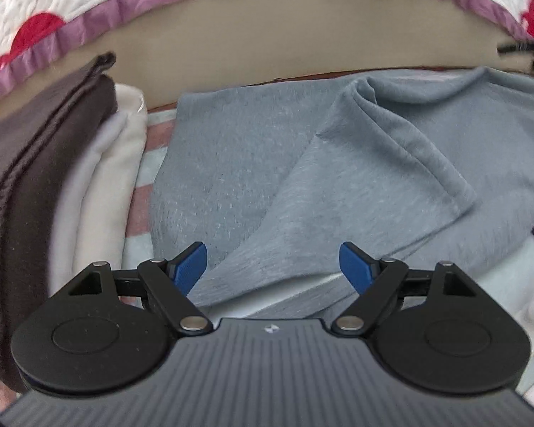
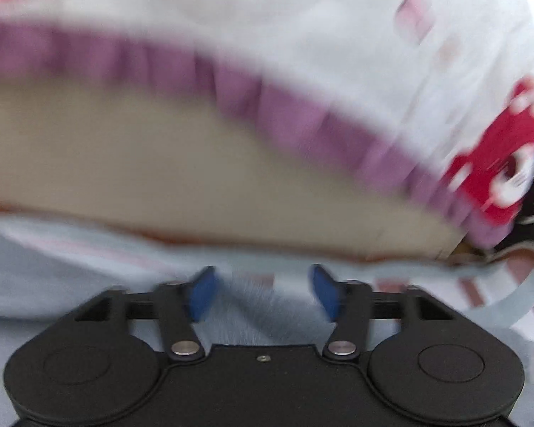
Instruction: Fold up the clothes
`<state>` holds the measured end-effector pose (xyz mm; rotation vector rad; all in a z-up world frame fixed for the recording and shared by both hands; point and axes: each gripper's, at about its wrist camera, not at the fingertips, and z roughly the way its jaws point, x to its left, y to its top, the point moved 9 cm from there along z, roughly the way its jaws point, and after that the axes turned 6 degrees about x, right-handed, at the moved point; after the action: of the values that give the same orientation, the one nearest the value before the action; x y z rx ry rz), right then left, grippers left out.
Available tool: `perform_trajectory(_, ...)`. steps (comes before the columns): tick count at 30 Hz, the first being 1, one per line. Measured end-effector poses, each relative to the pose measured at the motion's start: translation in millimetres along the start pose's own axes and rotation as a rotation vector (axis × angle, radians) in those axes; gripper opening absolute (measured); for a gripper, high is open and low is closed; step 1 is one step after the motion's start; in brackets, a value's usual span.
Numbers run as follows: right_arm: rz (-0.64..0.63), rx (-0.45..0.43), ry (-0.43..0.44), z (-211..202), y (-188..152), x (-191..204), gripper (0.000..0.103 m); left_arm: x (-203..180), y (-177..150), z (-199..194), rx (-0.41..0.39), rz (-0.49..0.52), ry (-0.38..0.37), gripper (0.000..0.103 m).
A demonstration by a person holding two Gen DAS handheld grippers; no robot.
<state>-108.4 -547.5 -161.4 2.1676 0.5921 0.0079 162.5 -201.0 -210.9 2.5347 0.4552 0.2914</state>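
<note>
Brown garment (image 1: 35, 163): folded, far left of the left wrist view, topmost on a stack.
White garments (image 1: 99, 192): folded, under and just right of the brown one, same stack.
Striped sheet (image 1: 149, 149): pale blue with pink bands, lies beneath the clothes; seen between the stack and the grey piece.
Grey garment (image 1: 302, 163): spread flat right of the stack, one flap with a stitched hem turned over on top; near edge reaches under the left tongs.
Left tongs (image 1: 273, 267): blue pads wide apart, nothing pinched; they hang just above the grey garment's near edge.
Tan panel (image 1: 267, 42): upright band behind the clothes.
Quilt (image 1: 89, 7): white with red patches and a purple frill, above the tan panel.
Right tongs (image 2: 263, 293): blue pads spread apart, none pressing on cloth; pale grey fabric (image 2: 256, 306) shows between and below them. View heavily blurred.
Right-view backdrop: same tan panel and frilled quilt, striped sheet at lower right.
</note>
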Motion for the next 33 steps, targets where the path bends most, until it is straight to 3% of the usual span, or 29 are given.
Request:
perform_trajectory(1, 0.027, -0.016, 0.045, -16.4, -0.5, 4.7, 0.084, 0.9, -2.0, 0.8, -0.001, 0.001, -0.007, 0.082)
perform_trajectory(6, 0.042, 0.168, 0.630, -58.3, -30.3, 89.1, 0.084, 16.8, -10.5, 16.9, 0.006, -0.028, -0.008, 0.082)
perform_trajectory(8, -0.014, 0.262, 0.798, -73.1, -47.0, 130.5, 0.084, 18.2, -11.8, 19.7, 0.005, -0.019, -0.032, 0.082)
perform_trajectory(10, -0.101, 0.314, 0.887, -84.2, -61.1, 166.6, 0.084, 17.8, -10.1, 22.2, -0.003, -0.029, -0.090, 0.082)
perform_trajectory(14, -0.242, 0.398, 0.904, -68.7, -91.1, 222.4, 0.084, 16.7, -9.7, 28.7, -0.017, -0.079, -0.166, 0.082)
perform_trajectory(15, -0.269, 0.424, 0.894, -60.5, -96.5, 233.7, 0.074, 15.8, -10.1, 30.0, -0.020, -0.083, -0.177, 0.082)
perform_trajectory(16, -0.288, 0.442, 0.872, -54.1, -97.4, 240.6, 0.035, 19.7, -11.7, 31.7, -0.015, -0.087, -0.153, 0.081)
perform_trajectory(17, -0.306, 0.459, 0.848, -47.9, -97.5, 246.8, 0.012, 24.0, -13.5, 33.4, -0.010, -0.090, -0.126, 0.079)
perform_trajectory(18, -0.300, 0.471, 0.838, -43.7, -93.1, 250.6, 0.006, 28.3, -15.2, 35.0, -0.004, -0.093, -0.099, 0.067)
perform_trajectory(19, -0.274, 0.465, 0.868, -43.8, -82.2, 254.2, 0.006, 32.7, -17.0, 36.6, 0.002, -0.096, -0.071, 0.061)
perform_trajectory(21, -0.226, 0.441, 0.941, -45.8, -54.8, 261.3, 0.006, 51.8, -29.4, 47.0, 0.138, -0.201, -0.038, 0.053)
perform_trajectory(24, -0.251, 0.367, 0.902, -48.3, -21.2, 263.7, 0.006, 69.9, -32.9, 31.8, 0.173, -0.346, -0.072, 0.049)
perform_trajectory(26, -0.270, 0.317, 0.870, -50.2, 0.9, 265.0, 0.006, 78.9, -34.8, 18.3, 0.170, -0.395, -0.061, 0.054)
perform_trajectory(28, -0.236, 0.311, 0.852, -47.5, 2.3, 259.8, 0.006, 84.1, -31.7, 7.3, 0.112, -0.387, -0.031, 0.054)
perform_trajectory(30, -0.197, 0.308, 0.835, -44.4, 2.1, 254.0, 0.007, 78.5, -20.9, -4.7, 0.010, -0.320, -0.047, 0.061)
perform_trajectory(33, -0.127, 0.329, 0.885, -36.7, 1.0, 263.4, 0.007, 56.0, -6.4, -14.3, -0.102, -0.244, -0.196, 0.074)
